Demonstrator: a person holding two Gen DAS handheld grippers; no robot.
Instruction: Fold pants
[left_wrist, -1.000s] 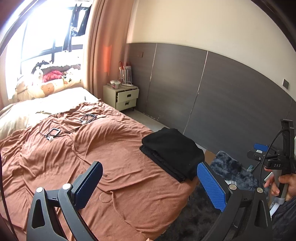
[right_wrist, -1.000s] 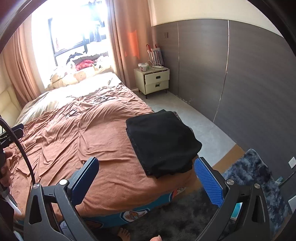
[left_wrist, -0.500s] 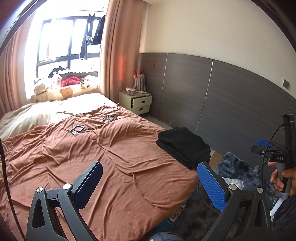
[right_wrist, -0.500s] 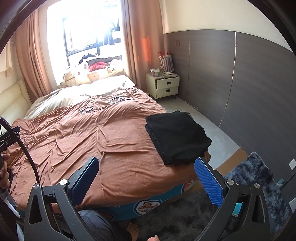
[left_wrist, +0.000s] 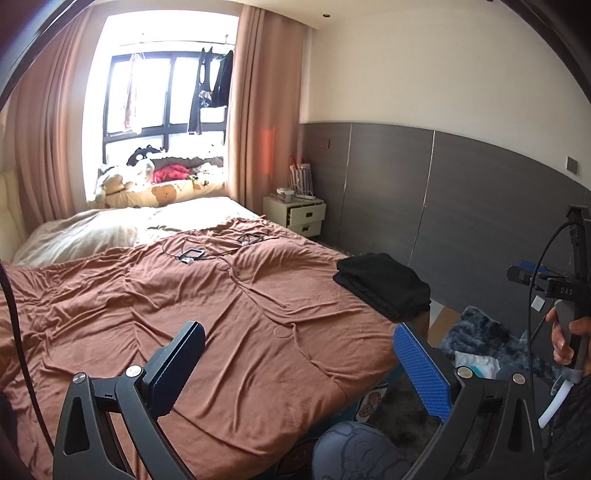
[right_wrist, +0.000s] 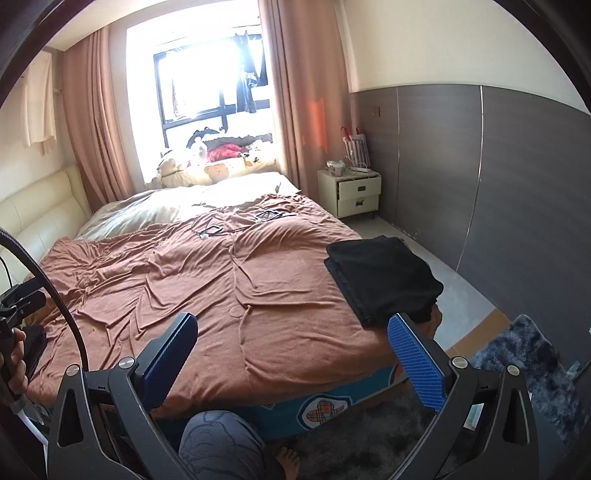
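A home bedroom: bed under brown sheet, bedside cabinet, curtained window.

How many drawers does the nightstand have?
2: an upper drawer, pulled slightly open, and a lower drawer shut beneath it, both on the cream nightstand beside the curtain. No others visible.

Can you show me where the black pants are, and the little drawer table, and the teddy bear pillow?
black pants (right_wrist: 384, 275), right wrist view, middle of the folded top.
drawer table (right_wrist: 360, 195), right wrist view, front of its upper drawer.
teddy bear pillow (left_wrist: 162, 194), left wrist view, on the printed bear.
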